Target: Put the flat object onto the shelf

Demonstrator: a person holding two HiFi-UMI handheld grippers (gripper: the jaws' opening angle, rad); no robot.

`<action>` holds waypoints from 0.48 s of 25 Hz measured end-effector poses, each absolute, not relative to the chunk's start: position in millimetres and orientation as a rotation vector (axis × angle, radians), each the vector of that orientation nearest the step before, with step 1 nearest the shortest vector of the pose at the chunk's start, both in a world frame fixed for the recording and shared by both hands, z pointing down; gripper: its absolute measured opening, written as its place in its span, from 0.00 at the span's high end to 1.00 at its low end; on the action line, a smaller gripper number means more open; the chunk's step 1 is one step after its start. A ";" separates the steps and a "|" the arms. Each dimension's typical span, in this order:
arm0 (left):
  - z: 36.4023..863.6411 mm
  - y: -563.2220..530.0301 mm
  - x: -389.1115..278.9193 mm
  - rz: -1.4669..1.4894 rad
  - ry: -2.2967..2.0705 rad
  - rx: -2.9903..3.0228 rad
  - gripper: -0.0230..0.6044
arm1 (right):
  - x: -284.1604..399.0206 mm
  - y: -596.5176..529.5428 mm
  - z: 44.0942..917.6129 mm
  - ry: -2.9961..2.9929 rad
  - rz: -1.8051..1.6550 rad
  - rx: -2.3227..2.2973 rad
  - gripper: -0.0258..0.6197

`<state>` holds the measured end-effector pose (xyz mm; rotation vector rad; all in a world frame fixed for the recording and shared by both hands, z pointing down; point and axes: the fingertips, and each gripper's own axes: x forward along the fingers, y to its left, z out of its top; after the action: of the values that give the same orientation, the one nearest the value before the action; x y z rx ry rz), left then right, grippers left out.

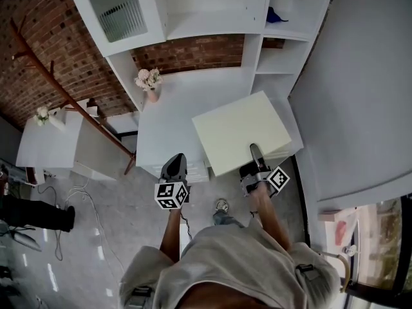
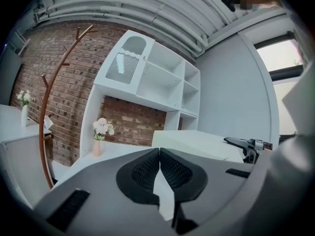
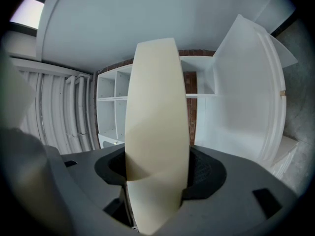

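The flat object is a cream board (image 1: pixel 241 131), held out level over the front of the white desk (image 1: pixel 174 108) below the white shelf unit (image 1: pixel 212 18). My right gripper (image 1: pixel 256 158) is shut on the board's near edge. In the right gripper view the board (image 3: pixel 157 127) stands edge-on between the dark pads (image 3: pixel 204 173) and hides much of the shelf unit (image 3: pixel 110 112). My left gripper (image 1: pixel 174 167) hangs to the left of the board, apart from it, shut with nothing in it. In the left gripper view its jaws (image 2: pixel 160 162) meet, and the board (image 2: pixel 197 142) and the right gripper (image 2: pixel 246 144) show beyond.
A pink vase of flowers (image 1: pixel 149 82) stands at the desk's back left. A brown coat rack (image 1: pixel 64 95) leans beside a low white cabinet (image 1: pixel 48 143) on the left. A blue object (image 1: pixel 275 16) sits on an upper shelf. A grey wall (image 1: pixel 360 89) closes the right side.
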<state>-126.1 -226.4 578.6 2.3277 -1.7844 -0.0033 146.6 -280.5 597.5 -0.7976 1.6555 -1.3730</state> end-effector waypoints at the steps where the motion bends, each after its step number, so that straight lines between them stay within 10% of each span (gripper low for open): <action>1: 578.7 -236.9 -124.1 0.000 -1.781 2.328 0.94 | 146.2 -290.8 598.1 1.654 -1.379 -0.797 0.51; 12: 569.8 -347.6 -125.5 -0.003 -1.813 2.326 0.94 | 140.4 -402.0 597.5 1.653 -1.398 -0.773 0.51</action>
<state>-125.5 -347.6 569.8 2.3263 -1.8133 -0.0034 140.4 -402.0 597.5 -0.7730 1.6530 -1.3978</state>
